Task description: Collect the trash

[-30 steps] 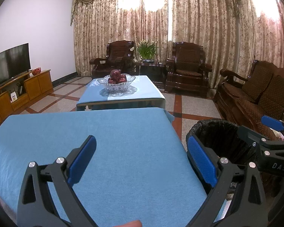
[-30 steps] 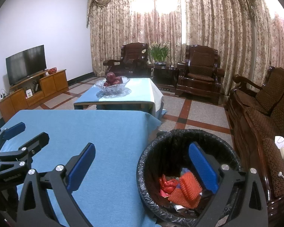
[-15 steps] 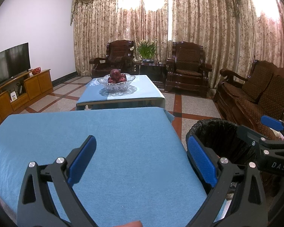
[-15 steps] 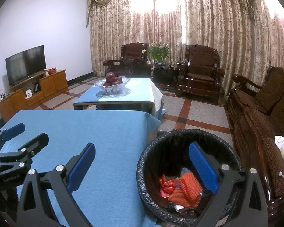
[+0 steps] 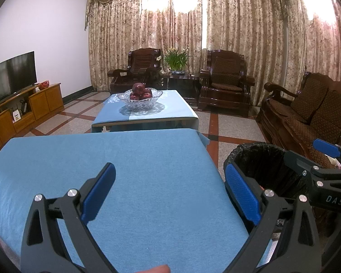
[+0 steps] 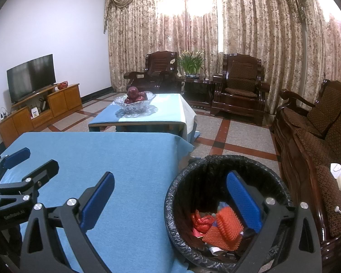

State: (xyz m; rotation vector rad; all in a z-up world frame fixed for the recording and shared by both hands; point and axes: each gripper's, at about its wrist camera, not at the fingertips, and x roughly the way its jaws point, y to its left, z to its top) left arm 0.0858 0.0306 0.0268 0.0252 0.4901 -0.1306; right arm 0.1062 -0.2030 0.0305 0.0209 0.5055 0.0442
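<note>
A black-lined trash bin (image 6: 227, 166) stands on the floor right of the blue-clothed table (image 6: 102, 159). It holds orange foam netting (image 6: 225, 229), red wrappers (image 6: 199, 221) and other scraps. My right gripper (image 6: 170, 202) is open and empty, spanning the table's edge and the bin. My left gripper (image 5: 170, 193) is open and empty above the blue table (image 5: 125, 170). The bin (image 5: 261, 159) shows at right in the left wrist view, with the right gripper's fingers (image 5: 325, 147) over it. The left gripper's fingers (image 6: 18, 158) show at left in the right wrist view.
A second blue-clothed table (image 5: 161, 111) beyond carries a glass bowl of apples (image 5: 139, 96). Dark wooden armchairs (image 5: 225, 82) and a sofa (image 5: 311, 113) line the back and right. A TV (image 5: 11, 77) on a wooden cabinet stands at left.
</note>
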